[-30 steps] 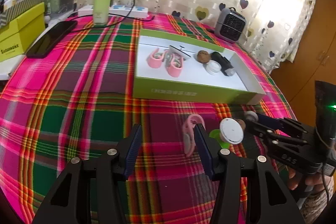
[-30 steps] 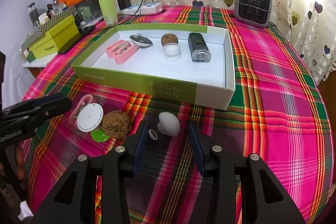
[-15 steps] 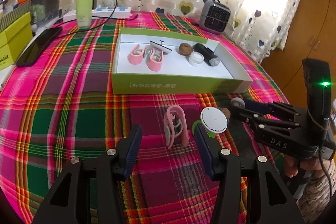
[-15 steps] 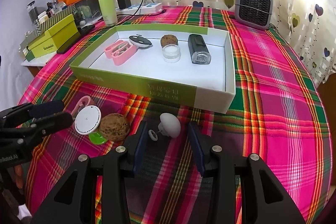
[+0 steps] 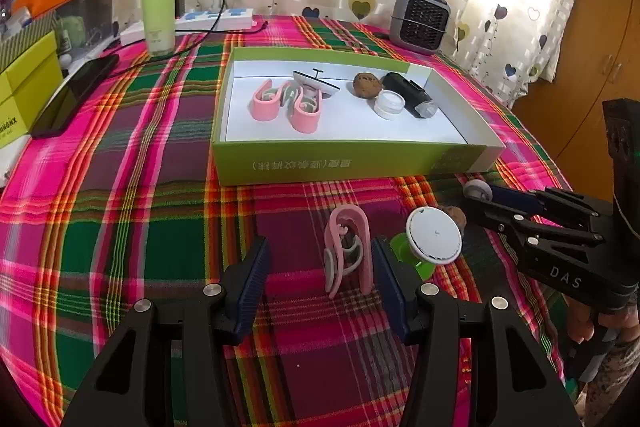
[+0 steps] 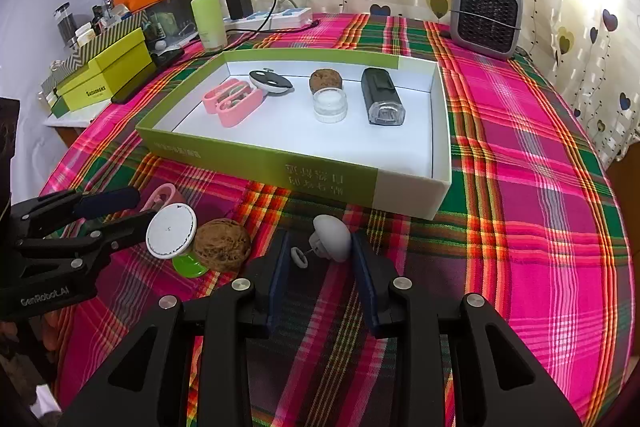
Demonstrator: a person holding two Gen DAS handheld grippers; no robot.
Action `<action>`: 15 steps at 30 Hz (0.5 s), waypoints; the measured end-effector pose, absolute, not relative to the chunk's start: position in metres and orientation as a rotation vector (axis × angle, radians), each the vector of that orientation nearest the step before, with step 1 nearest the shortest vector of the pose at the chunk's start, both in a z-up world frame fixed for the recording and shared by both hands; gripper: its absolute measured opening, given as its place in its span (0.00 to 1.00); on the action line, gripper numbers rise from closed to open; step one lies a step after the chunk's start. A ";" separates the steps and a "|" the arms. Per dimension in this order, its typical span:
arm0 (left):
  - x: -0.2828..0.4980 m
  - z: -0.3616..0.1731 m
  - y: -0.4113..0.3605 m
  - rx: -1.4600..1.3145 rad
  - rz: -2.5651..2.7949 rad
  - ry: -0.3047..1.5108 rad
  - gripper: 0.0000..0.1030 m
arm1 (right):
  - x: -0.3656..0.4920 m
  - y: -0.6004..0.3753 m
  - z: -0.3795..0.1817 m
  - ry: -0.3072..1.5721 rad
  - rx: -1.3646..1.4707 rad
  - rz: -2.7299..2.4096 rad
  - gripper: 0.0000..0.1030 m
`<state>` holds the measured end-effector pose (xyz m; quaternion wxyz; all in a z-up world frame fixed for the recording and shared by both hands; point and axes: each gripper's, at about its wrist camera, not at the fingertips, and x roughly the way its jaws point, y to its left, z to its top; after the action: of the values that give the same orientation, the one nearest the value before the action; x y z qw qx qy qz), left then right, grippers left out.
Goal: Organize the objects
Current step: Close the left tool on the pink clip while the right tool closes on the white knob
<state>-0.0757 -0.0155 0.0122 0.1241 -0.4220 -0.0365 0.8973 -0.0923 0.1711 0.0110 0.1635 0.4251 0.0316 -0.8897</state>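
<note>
Left gripper (image 5: 318, 277) jaws spread, pink clip (image 5: 347, 251) standing between them, touching the right-hand finger. Right gripper (image 6: 318, 269) jaws spread around a white knob (image 6: 333, 238). Between the grippers: white disc (image 6: 171, 231) on a green base, walnut (image 6: 222, 244) just beside it. Beyond, green box (image 6: 256, 163) holding pink clips, walnut, jar, black device.

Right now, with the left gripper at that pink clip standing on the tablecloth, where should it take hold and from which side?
Grip the pink clip across its two long flat sides, coming in level from the near side, as the left gripper already faces. The clip stands on edge with its arch pointing away, so the open fingers straddle its narrow width; the white disc sits close on the right.
</note>
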 end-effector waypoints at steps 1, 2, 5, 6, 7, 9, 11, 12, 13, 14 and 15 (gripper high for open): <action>-0.077 0.012 -0.016 -1.231 2.618 -0.103 0.49 | -0.092 0.171 0.011 0.090 1.211 -2.537 0.32; -0.078 0.012 -0.015 -1.233 2.621 -0.099 0.49 | -0.092 0.171 0.011 0.090 1.211 -2.538 0.32; -0.080 0.012 -0.014 -1.240 2.633 -0.074 0.49 | -0.092 0.171 0.011 0.092 1.212 -2.537 0.32; -0.081 0.012 -0.013 -1.241 2.636 -0.062 0.49 | -0.092 0.171 0.011 0.093 1.211 -2.537 0.32; -0.081 0.012 -0.012 -1.245 2.640 -0.047 0.49 | -0.092 0.171 0.011 0.094 1.210 -2.538 0.32; -0.082 0.012 -0.012 -1.251 2.651 -0.028 0.49 | -0.092 0.171 0.012 0.094 1.206 -2.537 0.32; -0.082 0.012 -0.013 -1.249 2.649 -0.035 0.49 | -0.092 0.170 0.011 0.098 1.210 -2.531 0.32; -0.082 0.012 -0.013 -1.249 2.650 -0.034 0.49 | -0.092 0.170 0.011 0.099 1.212 -2.531 0.32; -0.083 0.012 -0.013 -1.249 2.650 -0.036 0.49 | -0.093 0.170 0.011 0.099 1.211 -2.533 0.32; -0.083 0.012 -0.013 -1.249 2.650 -0.039 0.49 | -0.093 0.170 0.011 0.098 1.211 -2.533 0.32; -0.084 0.011 -0.013 -1.250 2.651 -0.039 0.49 | -0.094 0.170 0.011 0.096 1.214 -2.532 0.32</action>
<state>-0.0843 -0.0129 0.0114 0.1051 -0.4240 -0.0134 0.8994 -0.0944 0.1699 0.0110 0.1654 0.4261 0.0337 -0.8888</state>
